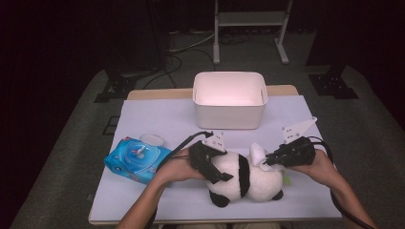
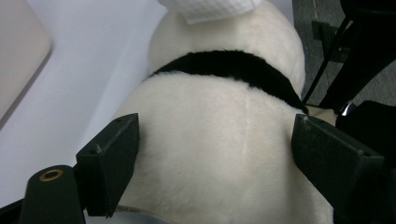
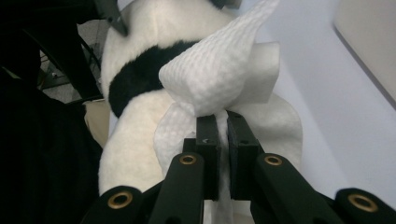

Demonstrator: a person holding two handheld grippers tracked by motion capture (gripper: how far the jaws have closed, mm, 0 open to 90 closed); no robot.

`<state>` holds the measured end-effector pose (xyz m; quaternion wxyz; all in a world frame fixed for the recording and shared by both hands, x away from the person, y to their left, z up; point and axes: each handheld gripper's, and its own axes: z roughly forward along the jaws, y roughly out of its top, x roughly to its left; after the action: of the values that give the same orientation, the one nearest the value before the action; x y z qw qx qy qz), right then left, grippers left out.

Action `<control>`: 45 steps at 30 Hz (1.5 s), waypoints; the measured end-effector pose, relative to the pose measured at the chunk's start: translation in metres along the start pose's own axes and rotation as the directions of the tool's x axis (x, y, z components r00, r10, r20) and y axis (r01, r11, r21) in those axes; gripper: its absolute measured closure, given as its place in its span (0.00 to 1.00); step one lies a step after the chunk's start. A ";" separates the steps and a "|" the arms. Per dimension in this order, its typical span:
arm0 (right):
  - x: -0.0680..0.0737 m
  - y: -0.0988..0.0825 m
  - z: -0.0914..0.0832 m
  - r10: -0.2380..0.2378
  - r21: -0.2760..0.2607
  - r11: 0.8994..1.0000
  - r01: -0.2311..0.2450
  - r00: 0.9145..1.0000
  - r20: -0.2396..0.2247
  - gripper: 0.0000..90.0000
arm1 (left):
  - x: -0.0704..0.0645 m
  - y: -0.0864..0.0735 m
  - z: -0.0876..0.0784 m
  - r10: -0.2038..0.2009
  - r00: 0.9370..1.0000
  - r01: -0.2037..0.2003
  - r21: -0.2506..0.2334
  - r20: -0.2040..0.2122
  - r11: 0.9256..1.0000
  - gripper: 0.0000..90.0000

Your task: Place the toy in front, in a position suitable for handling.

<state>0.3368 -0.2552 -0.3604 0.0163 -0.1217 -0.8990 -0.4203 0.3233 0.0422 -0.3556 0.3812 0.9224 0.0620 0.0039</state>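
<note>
at the lower centre of the high view, our left gripper (image 1: 216, 168) clamps its wide jaws around the panda toy (image 1: 248, 179) to steady it, while our right gripper (image 1: 265, 162), jaws pinched shut on a wet wipe (image 1: 257, 152), holds the wipe against its back to clean it.

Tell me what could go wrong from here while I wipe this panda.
The wipe is pinched only at a bunched bottom edge by the right gripper, so it could pull free against the plush. The left gripper spans the panda widely, and a soft body might shift. The open wipe pack sits near the left forearm and could be nudged.
</note>
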 end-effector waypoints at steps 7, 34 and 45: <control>-0.009 0.018 0.015 -0.010 0.011 1.000 0.011 1.000 -0.019 0.94 | -0.001 0.000 0.000 0.005 1.000 -0.005 -0.004 -0.004 1.000 0.18; 0.000 -0.052 -0.029 0.119 -0.088 0.990 -0.114 0.992 0.053 0.94 | -0.007 0.001 0.003 0.033 0.999 -0.034 -0.032 -0.027 0.999 0.18; 0.013 0.011 0.010 -0.024 -0.013 1.000 0.024 1.000 -0.006 0.94 | -0.009 0.005 0.005 0.046 0.998 -0.047 -0.036 -0.038 0.998 0.18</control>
<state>0.3275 -0.2381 -0.3570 0.0133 -0.1094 -0.8977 -0.4265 0.3150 0.0341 -0.3556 0.3968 0.9161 0.0475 0.0312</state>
